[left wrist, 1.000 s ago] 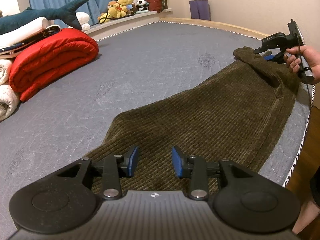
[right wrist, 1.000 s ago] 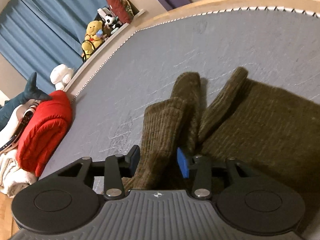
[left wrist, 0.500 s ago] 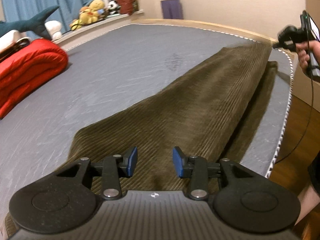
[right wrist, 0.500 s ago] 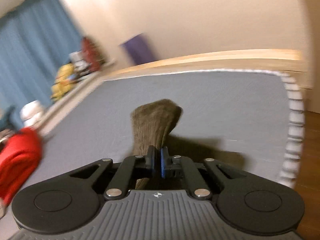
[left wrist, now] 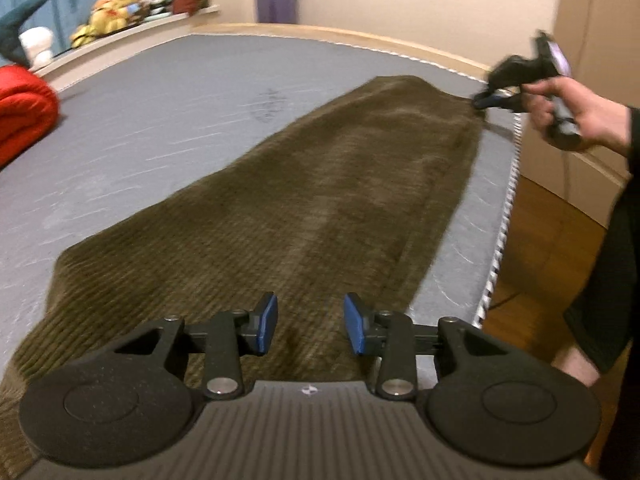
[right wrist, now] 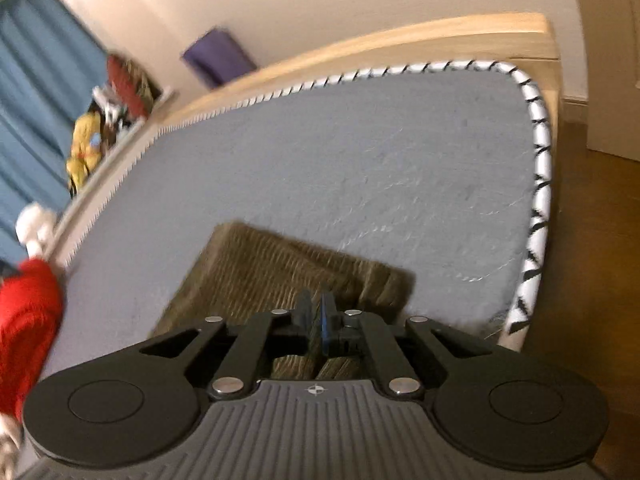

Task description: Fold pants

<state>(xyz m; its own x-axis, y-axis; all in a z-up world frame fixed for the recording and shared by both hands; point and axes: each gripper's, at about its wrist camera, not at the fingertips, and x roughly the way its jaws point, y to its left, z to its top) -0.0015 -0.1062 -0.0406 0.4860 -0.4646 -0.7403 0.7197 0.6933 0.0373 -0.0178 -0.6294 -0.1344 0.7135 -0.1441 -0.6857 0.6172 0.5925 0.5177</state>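
Olive-brown corduroy pants (left wrist: pixel 320 184) lie stretched in one long flat strip on the grey mattress (left wrist: pixel 160 112). My left gripper (left wrist: pixel 310 322) hovers open over their near end, pads apart, with cloth under them and not between them. At the far end a hand (left wrist: pixel 576 108) holds my right gripper (left wrist: pixel 486 101) at the corner of the cloth. In the right wrist view the right gripper (right wrist: pixel 316 314) sits low over the pants' end (right wrist: pixel 280 264). Its jaws are opening, a narrow slit shows, and no cloth is pinched there.
The mattress's piped edge (left wrist: pixel 504 216) runs close along the pants' right side, with wooden floor (left wrist: pixel 552 232) beyond. A red quilt (left wrist: pixel 20 120) lies at the left. Plush toys (left wrist: pixel 112 12) line the far ledge under blue curtains. A wooden bed frame (right wrist: pixel 400 40) borders the far side.
The right gripper closed on the bunched leg ends and pulled them toward the mattress edge, so the pants now lie straight. Its jaws have since parted slightly. The left gripper stayed open and sank a little.
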